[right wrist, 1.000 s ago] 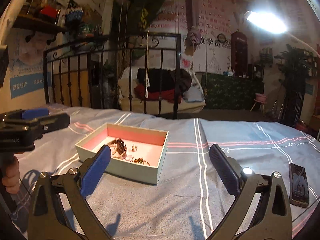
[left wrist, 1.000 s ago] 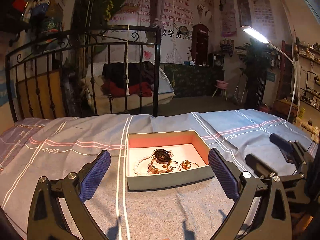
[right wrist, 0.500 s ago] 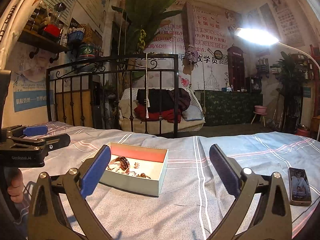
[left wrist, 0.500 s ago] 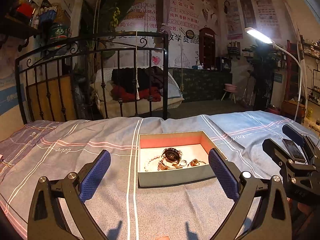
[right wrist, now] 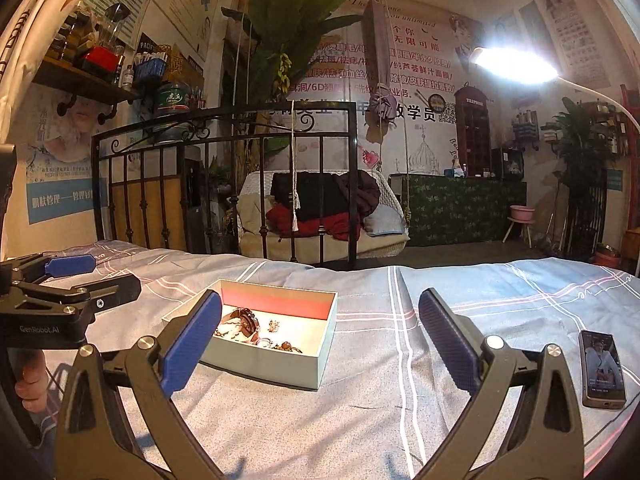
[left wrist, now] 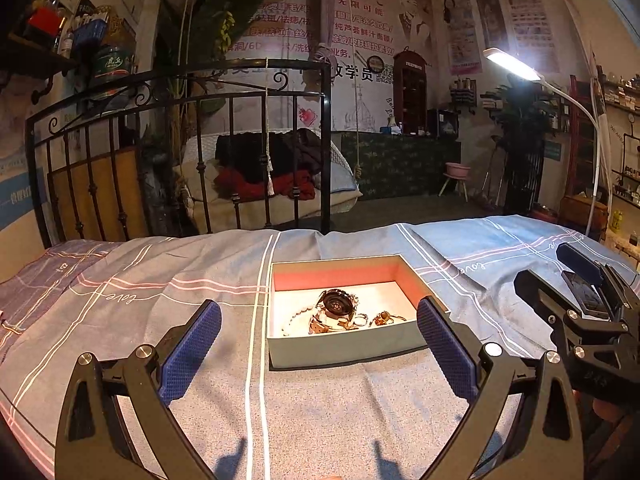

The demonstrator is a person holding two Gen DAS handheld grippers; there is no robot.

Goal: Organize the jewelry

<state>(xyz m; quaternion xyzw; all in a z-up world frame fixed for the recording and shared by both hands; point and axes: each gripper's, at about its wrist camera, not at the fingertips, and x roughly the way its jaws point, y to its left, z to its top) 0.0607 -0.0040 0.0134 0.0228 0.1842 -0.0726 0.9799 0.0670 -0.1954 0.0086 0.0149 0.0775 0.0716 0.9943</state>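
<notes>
A shallow grey-green box [left wrist: 344, 350] with a pink inner wall lies on the bed. It holds a dark round watch [left wrist: 337, 304], a pearl bracelet [left wrist: 294, 318] and small gold pieces [left wrist: 386, 316]. My left gripper [left wrist: 318, 344] is open and empty, just short of the box's near wall. My right gripper [right wrist: 320, 344] is open and empty, with the box [right wrist: 280, 364] ahead to its left. The watch [right wrist: 244, 320] also shows in the right wrist view. Each gripper appears at the edge of the other's view, the right one [left wrist: 580, 292] and the left one [right wrist: 68, 280].
A grey-blue sheet [left wrist: 160, 292] with white and pink stripes covers the bed. A phone [right wrist: 603, 368] lies on it at the right. A black iron bed frame [left wrist: 200, 152] stands behind. A bright lamp [right wrist: 516, 64] shines from the upper right.
Both grippers have tilted upward and drawn back a little, so more of the room shows. The box and the jewelry have not moved. Both grippers stay open.
</notes>
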